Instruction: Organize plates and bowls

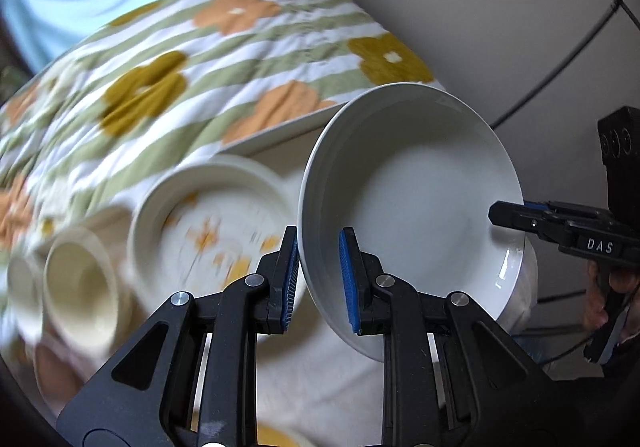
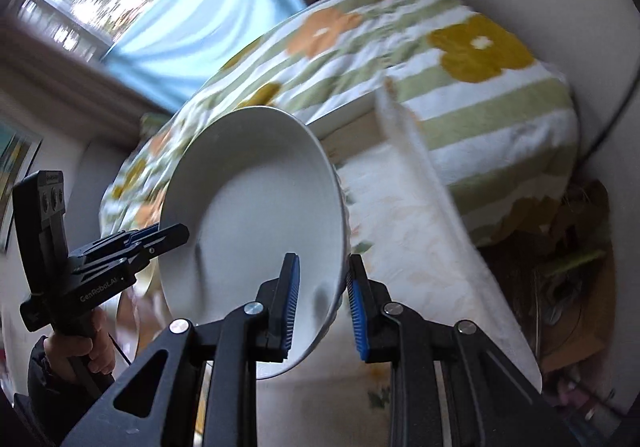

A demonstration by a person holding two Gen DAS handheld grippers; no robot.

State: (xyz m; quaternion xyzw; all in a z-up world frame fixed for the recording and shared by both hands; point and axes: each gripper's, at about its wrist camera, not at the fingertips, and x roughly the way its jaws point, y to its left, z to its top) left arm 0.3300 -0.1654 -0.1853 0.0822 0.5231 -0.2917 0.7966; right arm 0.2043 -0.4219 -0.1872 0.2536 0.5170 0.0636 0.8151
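A plain white bowl (image 1: 416, 203) is held in the air, tilted, between both grippers. My left gripper (image 1: 318, 281) is shut on its near rim, one pad inside and one outside. My right gripper (image 2: 322, 311) is shut on the opposite rim of the same bowl (image 2: 256, 215); it also shows at the right of the left wrist view (image 1: 506, 213). The left gripper shows at the left of the right wrist view (image 2: 176, 233). Below the bowl, a cream plate with orange flowers (image 1: 212, 231) and a cream bowl (image 1: 80, 283) sit on the table, blurred.
A bed with a striped, flowered cover (image 1: 208, 59) lies behind the table. A pale patterned tablecloth (image 2: 404, 243) covers the table. A white wall (image 1: 480, 7) stands at the right. A window with a blue curtain (image 2: 192, 31) is at the far left.
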